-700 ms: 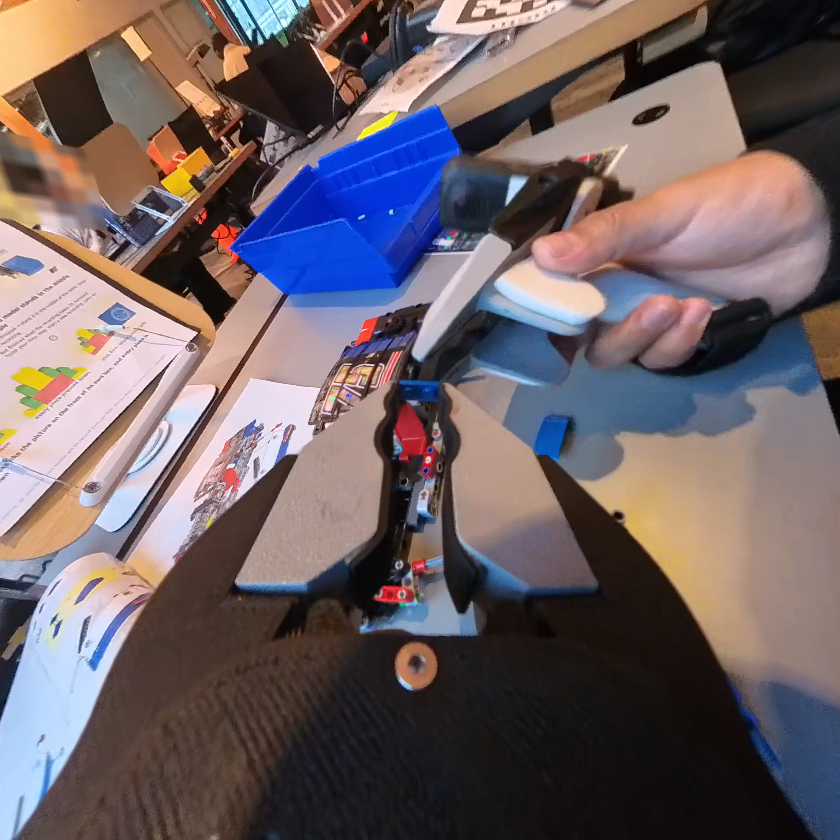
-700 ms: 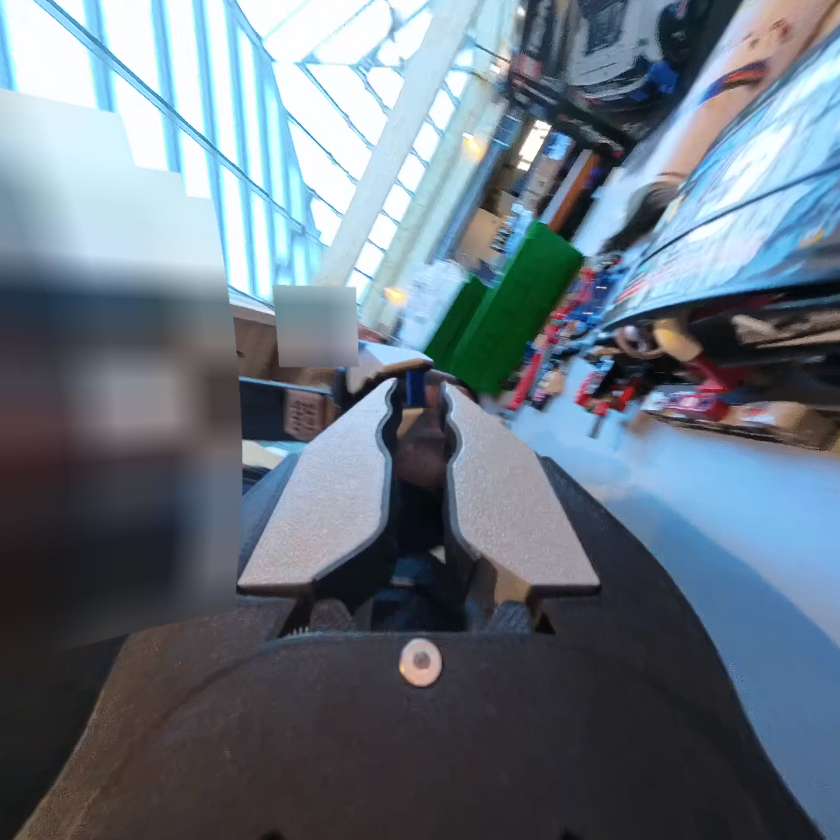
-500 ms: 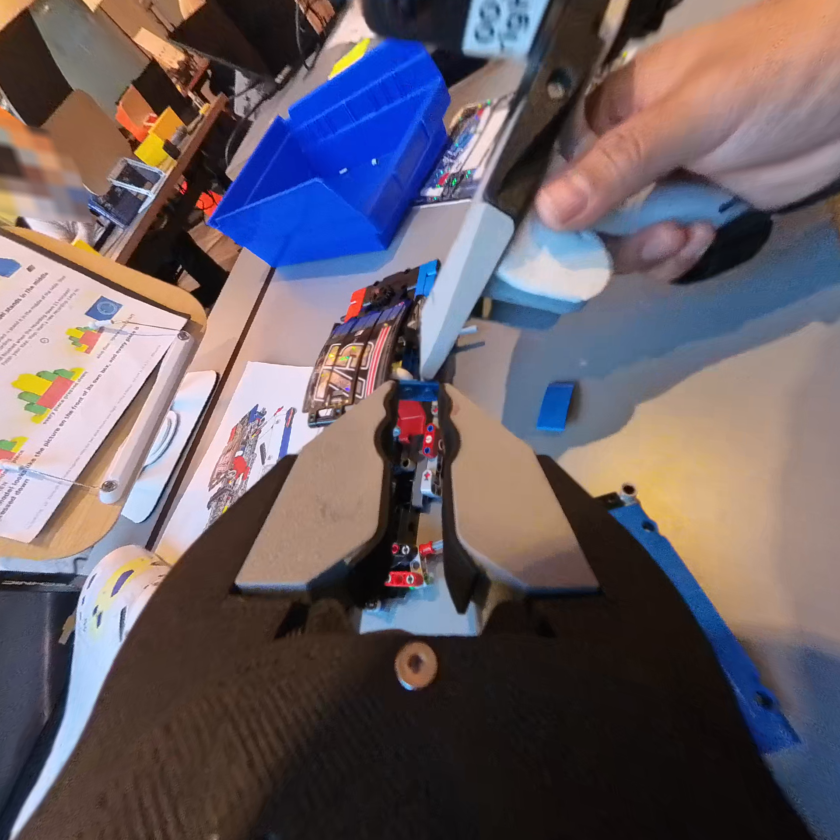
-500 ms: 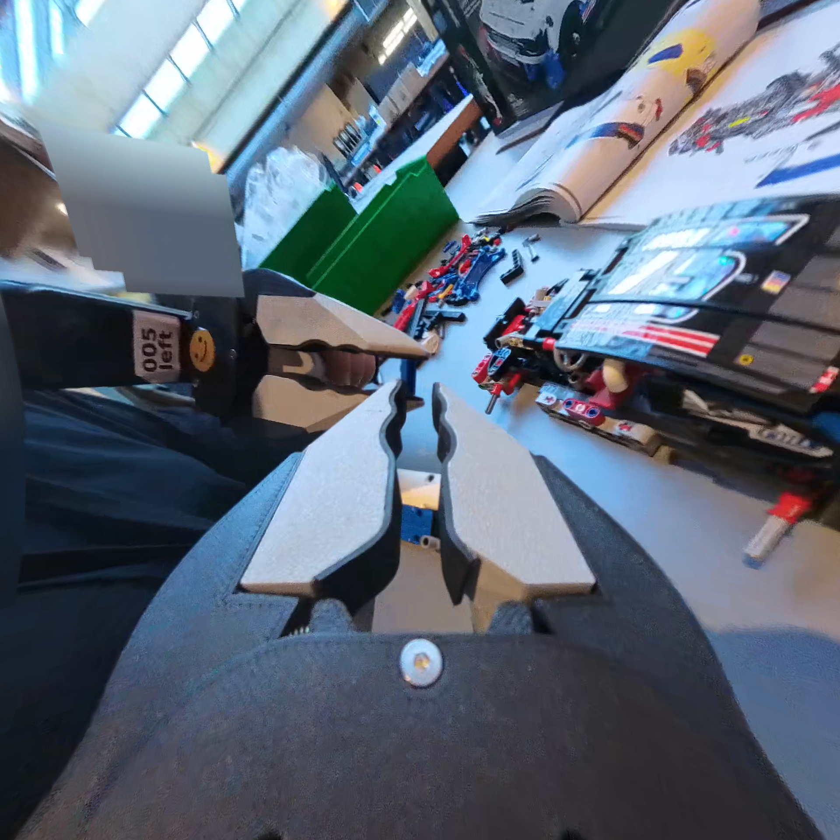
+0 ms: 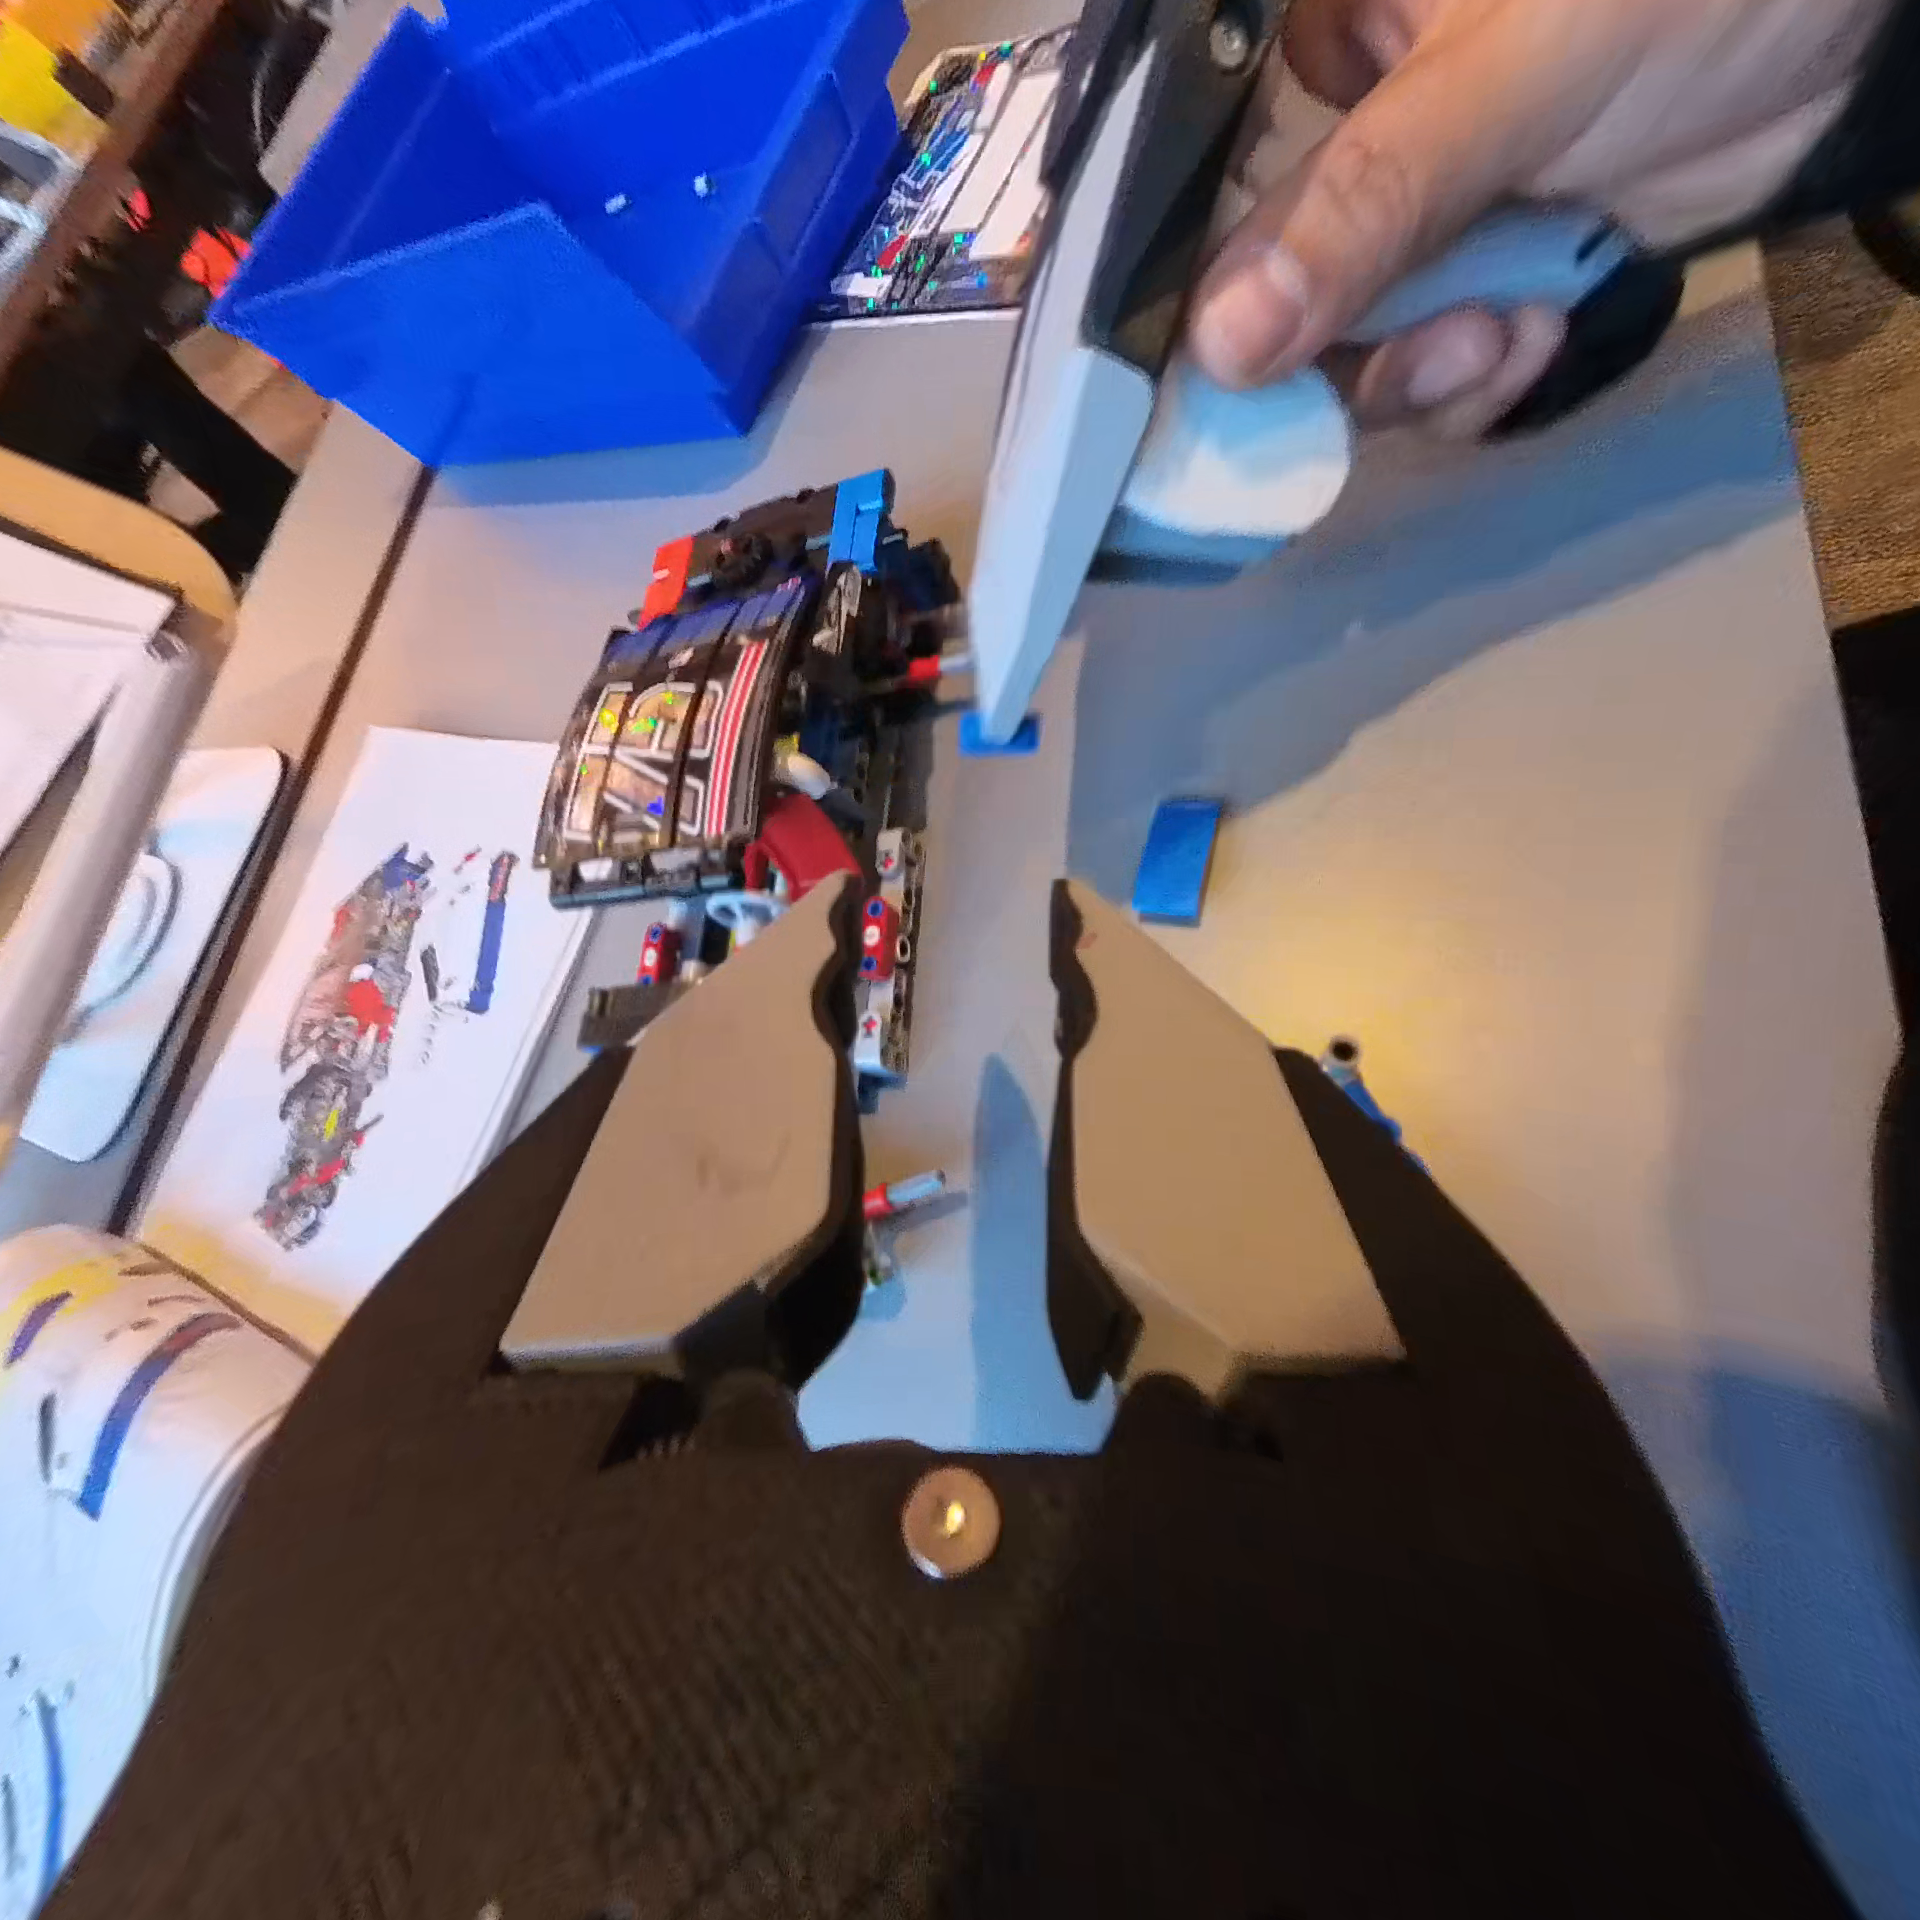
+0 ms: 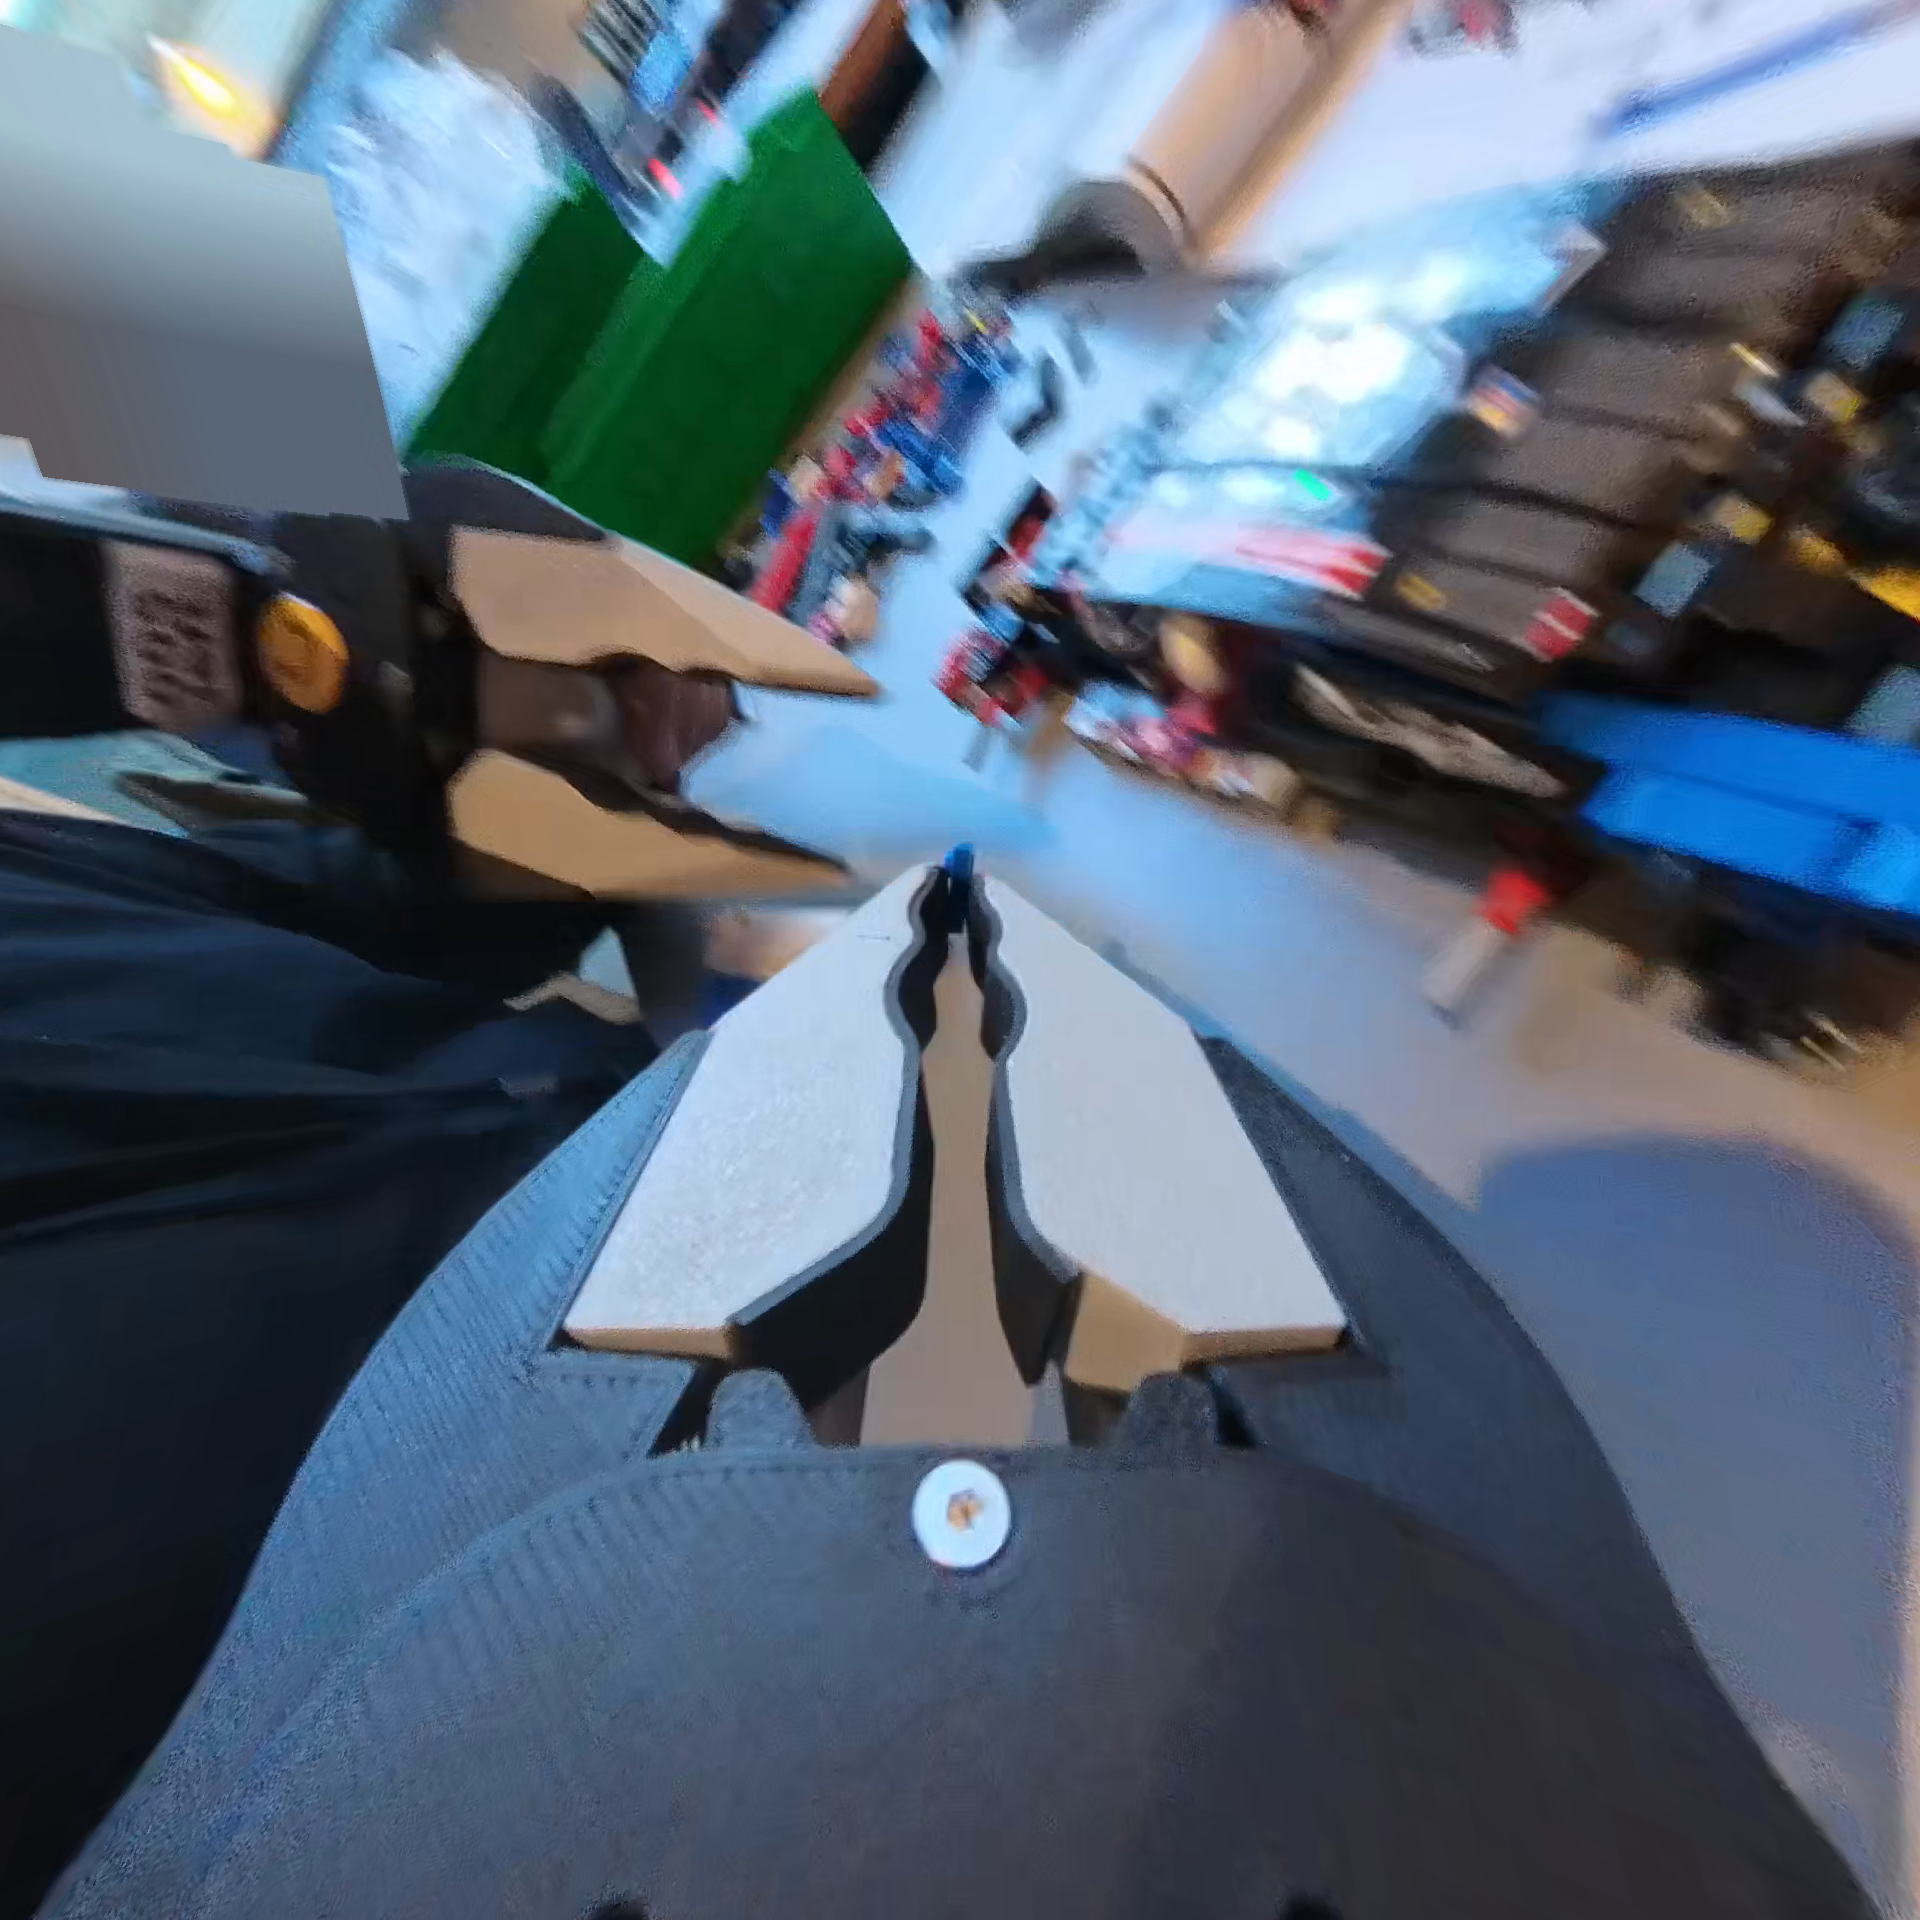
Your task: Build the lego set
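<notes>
The partly built lego car [image 5: 717,748], black with a printed roof and red and blue parts, lies on the grey table [image 5: 1455,1039]. My left gripper [image 5: 951,914] is open and empty, just in front of the car's near end. My right gripper [image 6: 958,896] is shut on a small blue piece [image 6: 958,860]. In the left wrist view a hand [image 5: 1507,156] holds that gripper tip-down [image 5: 1003,707], with the blue piece [image 5: 997,734] at the table beside the car. The right wrist view is blurred; it shows the car [image 6: 1455,582] to the right and the open left gripper [image 6: 665,758] to the left.
A flat blue tile [image 5: 1174,857] lies right of the car. A red and grey pin [image 5: 909,1190] lies between my left fingers. A blue bin [image 5: 582,229] stands behind the car. An instruction sheet [image 5: 364,987] and a booklet [image 5: 104,1403] lie at left. Green bins [image 6: 675,312] stand far off. My two grippers' fingertips are within a few centimetres of each other. My right tips are roughly 6 centimetres from the flat blue tile [image 5: 1174,857].
My left gripper has opened, let go of the car's frame and drawn back. The right gripper has swung down to the table beside the car with the blue piece.
</notes>
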